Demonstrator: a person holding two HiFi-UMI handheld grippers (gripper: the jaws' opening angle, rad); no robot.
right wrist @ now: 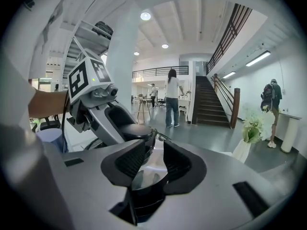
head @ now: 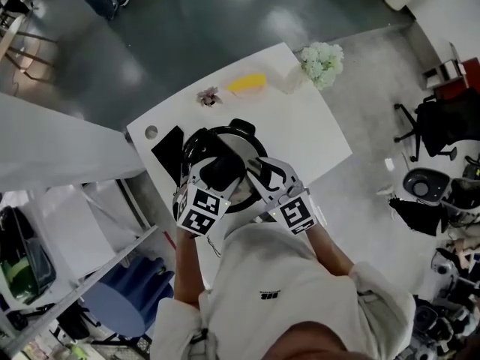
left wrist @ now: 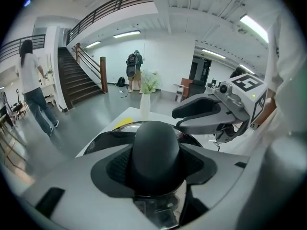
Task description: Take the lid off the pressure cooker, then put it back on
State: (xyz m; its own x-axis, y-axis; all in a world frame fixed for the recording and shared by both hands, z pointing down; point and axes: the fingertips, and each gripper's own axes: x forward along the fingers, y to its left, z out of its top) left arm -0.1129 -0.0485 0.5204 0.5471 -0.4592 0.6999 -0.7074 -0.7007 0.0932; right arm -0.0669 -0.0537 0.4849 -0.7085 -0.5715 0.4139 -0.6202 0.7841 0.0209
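Observation:
The pressure cooker (head: 193, 147) stands on the white table (head: 315, 133) with its shiny lid (head: 245, 154) on it. My left gripper (head: 221, 171) is shut on the lid's black round knob (left wrist: 156, 150), one pad pressing on each side. In the left gripper view the knob fills the space between the jaws. My right gripper (head: 257, 171) hangs just right of the knob, over the lid. Its jaws stand a little apart, and through the gap only the lid's metal (right wrist: 151, 166) shows. The right gripper (left wrist: 180, 118) also appears beside the knob in the left gripper view.
A vase of white flowers (head: 322, 62), a yellow object (head: 247, 83) and a small pinkish object (head: 208, 96) sit along the table's far edge. A flat black item (head: 169, 148) lies left of the cooker. Shelves (head: 90, 276) stand at the left, office chairs (head: 439, 122) at the right.

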